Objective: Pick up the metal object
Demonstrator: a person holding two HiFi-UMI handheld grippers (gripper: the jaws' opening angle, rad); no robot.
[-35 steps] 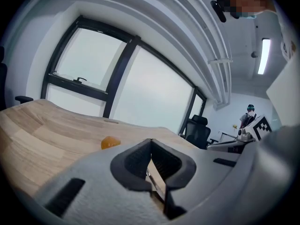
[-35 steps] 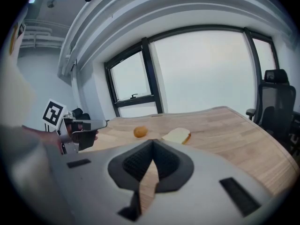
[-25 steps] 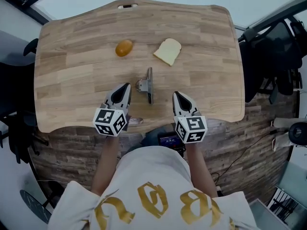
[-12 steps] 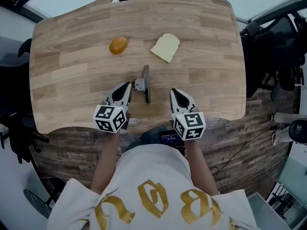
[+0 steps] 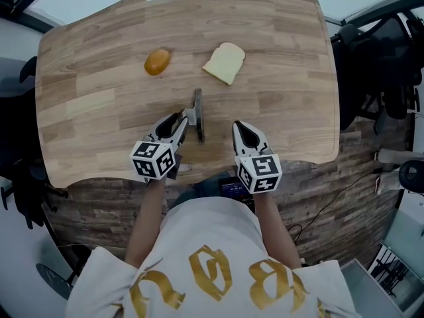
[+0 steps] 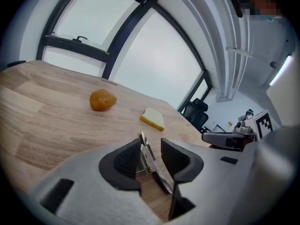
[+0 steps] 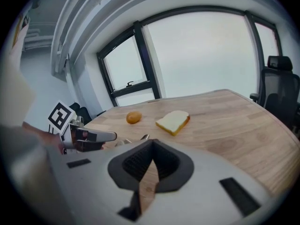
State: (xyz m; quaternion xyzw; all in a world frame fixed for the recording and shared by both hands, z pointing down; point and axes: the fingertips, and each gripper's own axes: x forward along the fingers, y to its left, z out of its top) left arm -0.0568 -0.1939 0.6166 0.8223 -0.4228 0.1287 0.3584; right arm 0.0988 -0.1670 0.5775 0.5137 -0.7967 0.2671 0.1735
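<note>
While your pale wooden table [image 5: 278, 65] filled most of the head view, a brick-patterned floor [image 5: 344, 177] showed past its edge at 5 o'clock. A dark office chair [image 5: 377, 65] stood off its 3 o'clock side. Tall windows [image 7: 201, 55] ran behind the far edge in the right gripper view.

Your left gripper [image 5: 180, 123] hovered low near the table's 6 o'clock edge. Its jaws had just been opening and stood well apart, with the metal object [image 5: 197, 114] between the pads but not pinched. Your right gripper [image 5: 237, 126] sat just to the 3 o'clock side of it, jaws closed together on nothing.

That metal object lay on the table between your two grippers, toward the near edge. Its long axis ran almost straight from 12 to 6 o'clock. It was a slim, silvery bar standing on its thin edge, with a rounded lump on its 9 o'clock side near the far end.

Well beyond it, a slice of bread [image 5: 224, 63] lay at 1 o'clock, and a small orange roll [image 5: 157, 61] lay at 11 o'clock.
</note>
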